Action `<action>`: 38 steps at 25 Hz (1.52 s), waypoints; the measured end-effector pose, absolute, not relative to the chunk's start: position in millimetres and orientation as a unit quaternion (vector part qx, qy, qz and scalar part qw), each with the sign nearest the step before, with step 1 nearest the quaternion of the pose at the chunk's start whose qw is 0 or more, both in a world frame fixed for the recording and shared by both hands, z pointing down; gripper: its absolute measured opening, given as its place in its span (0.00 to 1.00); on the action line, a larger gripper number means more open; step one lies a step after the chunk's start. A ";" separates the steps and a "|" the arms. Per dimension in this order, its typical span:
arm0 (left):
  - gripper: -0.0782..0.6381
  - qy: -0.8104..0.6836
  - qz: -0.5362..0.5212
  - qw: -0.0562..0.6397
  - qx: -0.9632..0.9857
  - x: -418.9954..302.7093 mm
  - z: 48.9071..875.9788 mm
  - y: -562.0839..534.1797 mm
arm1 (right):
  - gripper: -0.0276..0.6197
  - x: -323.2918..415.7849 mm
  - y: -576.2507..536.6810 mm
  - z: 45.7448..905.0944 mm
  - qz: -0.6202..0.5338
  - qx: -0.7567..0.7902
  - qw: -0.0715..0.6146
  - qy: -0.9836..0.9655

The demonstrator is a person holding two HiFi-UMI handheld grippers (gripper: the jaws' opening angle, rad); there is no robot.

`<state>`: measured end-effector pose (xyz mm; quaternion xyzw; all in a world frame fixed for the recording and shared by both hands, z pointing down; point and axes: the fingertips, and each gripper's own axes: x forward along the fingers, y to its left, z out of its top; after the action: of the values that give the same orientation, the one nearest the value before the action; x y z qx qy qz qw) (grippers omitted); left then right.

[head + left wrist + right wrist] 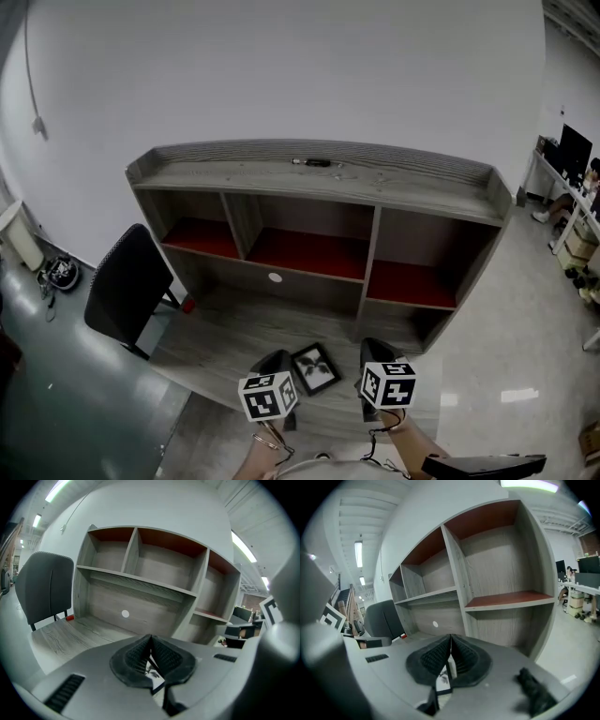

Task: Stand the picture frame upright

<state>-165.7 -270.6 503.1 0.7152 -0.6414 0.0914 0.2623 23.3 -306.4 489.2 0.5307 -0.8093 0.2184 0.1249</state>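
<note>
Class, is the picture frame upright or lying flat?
Lying flat: in the head view the frame rests face up on the desk, its picture showing.

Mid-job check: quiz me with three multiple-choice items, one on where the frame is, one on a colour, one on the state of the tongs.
1. Where is the picture frame?
A on the floor
B on the desk, between the left tongs and right tongs
C on the chair

2. What colour are the shelf boards?
A red
B blue
C yellow

3. How do both tongs stand?
A wide open
B shut on the frame
C shut, gripping nothing

Answers:
1 B: the head view shows the frame lying on the desk between the two.
2 A: the boards show red in every compartment.
3 C: in each gripper view the jaws meet with nothing clamped.
</note>
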 end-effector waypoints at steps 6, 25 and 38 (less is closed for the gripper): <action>0.13 -0.633 0.103 0.300 0.706 -173.0 531.4 -273.3 | 0.09 32.1 -307.5 511.3 0.243 0.546 0.144 -0.788; 0.13 -0.641 0.144 0.352 0.667 -164.1 591.0 -257.7 | 0.09 62.4 -320.6 564.9 0.288 0.544 0.179 -0.768; 0.13 -0.650 0.159 0.425 0.610 -156.5 676.9 -238.9 | 0.09 46.0 -317.9 647.8 0.325 0.478 0.261 -0.773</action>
<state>-156.5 -238.9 676.9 0.6098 -0.6497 0.1593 0.4250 46.0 -317.9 647.8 0.4782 -0.7729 0.3250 0.2614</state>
